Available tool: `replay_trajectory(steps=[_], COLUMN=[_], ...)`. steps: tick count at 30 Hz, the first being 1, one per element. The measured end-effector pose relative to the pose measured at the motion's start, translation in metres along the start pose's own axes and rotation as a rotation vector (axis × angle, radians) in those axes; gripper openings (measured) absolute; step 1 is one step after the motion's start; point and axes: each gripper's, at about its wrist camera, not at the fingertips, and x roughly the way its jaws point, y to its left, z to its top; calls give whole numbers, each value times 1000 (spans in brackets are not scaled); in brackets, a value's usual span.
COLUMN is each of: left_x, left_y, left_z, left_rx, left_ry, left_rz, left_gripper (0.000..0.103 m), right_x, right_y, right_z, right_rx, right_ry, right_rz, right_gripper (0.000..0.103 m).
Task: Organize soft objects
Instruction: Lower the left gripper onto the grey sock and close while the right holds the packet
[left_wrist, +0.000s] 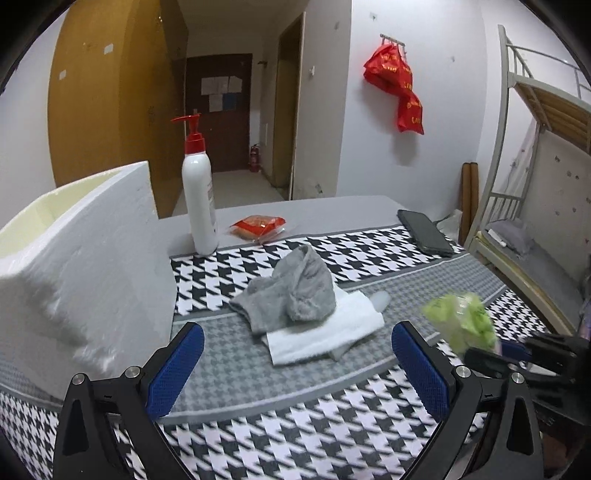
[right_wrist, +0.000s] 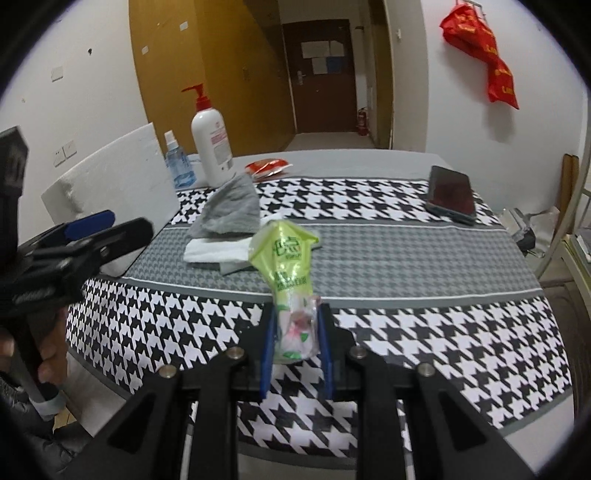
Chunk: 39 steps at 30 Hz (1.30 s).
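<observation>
My right gripper (right_wrist: 295, 332) is shut on a green tissue pack (right_wrist: 291, 273) and holds it above the houndstooth cloth (right_wrist: 424, 332). The pack also shows blurred at the right of the left wrist view (left_wrist: 461, 317). A grey cloth (left_wrist: 295, 288) lies crumpled on a folded white towel (left_wrist: 325, 332) in the middle of the table; both also show in the right wrist view, the grey cloth (right_wrist: 229, 214) over the white towel (right_wrist: 214, 251). My left gripper (left_wrist: 295, 354) is open and empty, just short of the towel.
A white foam box (left_wrist: 74, 266) stands at the left. A white pump bottle (left_wrist: 199, 199), a red snack packet (left_wrist: 258, 225) and a black phone (left_wrist: 424, 230) sit at the back. A blue spray bottle (right_wrist: 177, 162) stands beside the pump bottle. A bunk bed (left_wrist: 535, 184) is at the right.
</observation>
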Motion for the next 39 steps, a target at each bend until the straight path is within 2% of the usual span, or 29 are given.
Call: replay_trajectory(steps=[17,26,29,32,35,39], left_x=[60,94,101,106,110,110], left_y=[-4,8,9,9,11,16], left_z=[25,21,18,17,14,13], left_rx=[-23,-29,-27,-20,-23,-36], left_ry=[61,143,166,183,202,204], left_rz=[-50,-29,-45,-56,-68,-90], left_gripper=[100,79,71,60,42,28], right_x=[-15,-16,-15,-15,-15,-14], right_y=[-7,-6,-6,-6,-6,-7], right_z=[-6,-8,-8,-8,-8,-8], right_rx=[27,28,28,27,33,37], right_ry=[-35,-33,-28,-29,-36,-34], right_rz=[-17,-13,-14,-13,-15,-19], right_gripper=[26,26,26,26,26,26])
